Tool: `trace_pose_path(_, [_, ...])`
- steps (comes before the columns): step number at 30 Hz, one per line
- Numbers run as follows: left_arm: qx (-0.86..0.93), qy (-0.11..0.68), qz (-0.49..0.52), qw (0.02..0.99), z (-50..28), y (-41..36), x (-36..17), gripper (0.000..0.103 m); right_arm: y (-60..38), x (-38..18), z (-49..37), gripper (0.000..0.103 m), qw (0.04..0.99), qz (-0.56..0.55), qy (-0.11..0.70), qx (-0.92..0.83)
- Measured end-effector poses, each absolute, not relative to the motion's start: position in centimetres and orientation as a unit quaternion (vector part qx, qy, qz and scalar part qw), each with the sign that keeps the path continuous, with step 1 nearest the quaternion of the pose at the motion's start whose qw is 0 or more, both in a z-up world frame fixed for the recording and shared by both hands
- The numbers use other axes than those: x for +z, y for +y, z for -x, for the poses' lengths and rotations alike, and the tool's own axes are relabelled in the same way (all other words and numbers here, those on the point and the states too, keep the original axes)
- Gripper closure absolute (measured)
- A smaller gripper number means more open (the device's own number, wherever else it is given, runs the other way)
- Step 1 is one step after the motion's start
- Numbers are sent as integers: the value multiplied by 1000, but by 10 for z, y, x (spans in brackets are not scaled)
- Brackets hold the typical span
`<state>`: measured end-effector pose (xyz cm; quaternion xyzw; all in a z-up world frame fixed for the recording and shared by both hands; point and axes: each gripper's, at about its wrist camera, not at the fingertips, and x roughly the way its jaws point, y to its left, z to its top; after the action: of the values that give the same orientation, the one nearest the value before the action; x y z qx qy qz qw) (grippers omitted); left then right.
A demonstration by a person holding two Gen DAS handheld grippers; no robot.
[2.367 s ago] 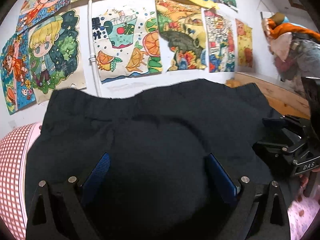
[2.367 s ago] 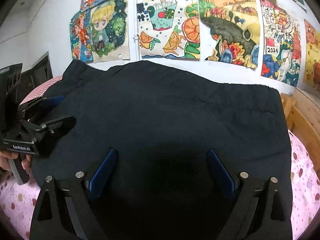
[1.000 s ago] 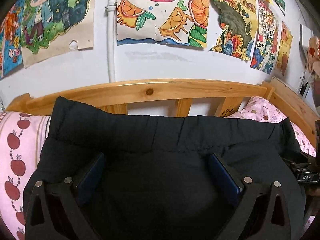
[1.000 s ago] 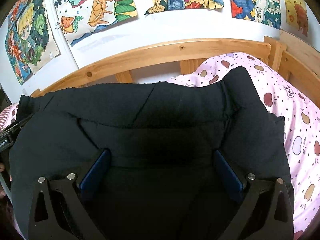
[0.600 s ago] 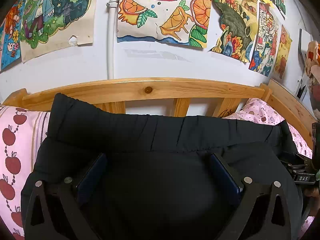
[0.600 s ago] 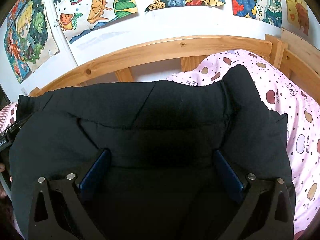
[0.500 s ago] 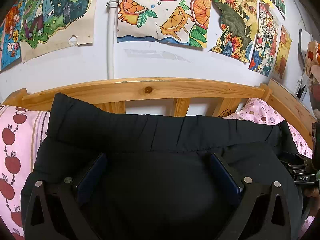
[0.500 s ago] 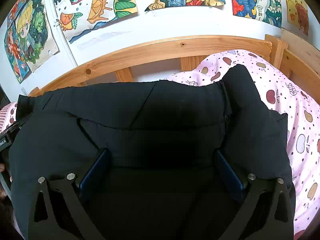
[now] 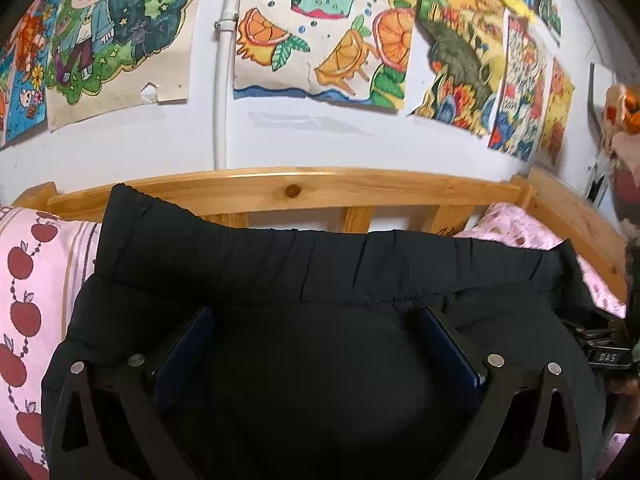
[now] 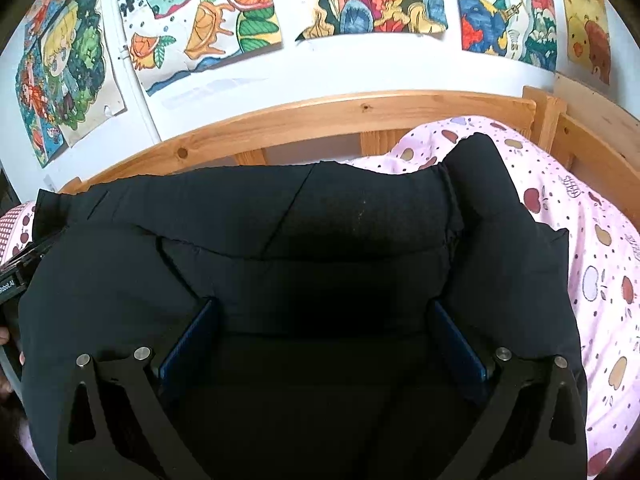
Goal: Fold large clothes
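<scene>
We're low over the bed now, and the black garment [image 9: 320,264] fills the lower half of both views, lying across the pink apple-print bedding [image 10: 600,272] with its far edge folded over into a thick band that sits just in front of the wooden bed rail [image 9: 320,188]. From the left wrist camera, our left tool [image 9: 316,344] has its blue-padded fingers [image 9: 184,344] spread wide, dark cloth bulging up between them; they're not pinching anything we can make out. Over on the right wrist camera it's the same picture: the right tool [image 10: 320,336] stands spread, blue pads [image 10: 460,344] well apart, resting on the garment [image 10: 320,220] with fabric mounded between them. The garment's right corner pokes up against the bedding near the rail [image 10: 320,120]. At the right edge of the left view we catch the body of the right tool [image 9: 604,352] touching the cloth's edge. Behind the rail, bright hand-drawn posters [image 9: 320,28] cover the white wall.
</scene>
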<state>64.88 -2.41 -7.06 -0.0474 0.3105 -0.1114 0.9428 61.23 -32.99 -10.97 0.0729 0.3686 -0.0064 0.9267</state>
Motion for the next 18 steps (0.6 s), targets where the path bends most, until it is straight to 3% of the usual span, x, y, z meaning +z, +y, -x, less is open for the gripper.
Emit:
trace_pose_path(6, [-121,305,66,942,-643,-18,-57,0,-342,-88,-609,2,923,-95,372,11])
trace_pose_path(18, [-76,280,45,956,-611,14,-18,0,-379,-37,-575,2,943,15,323,-79])
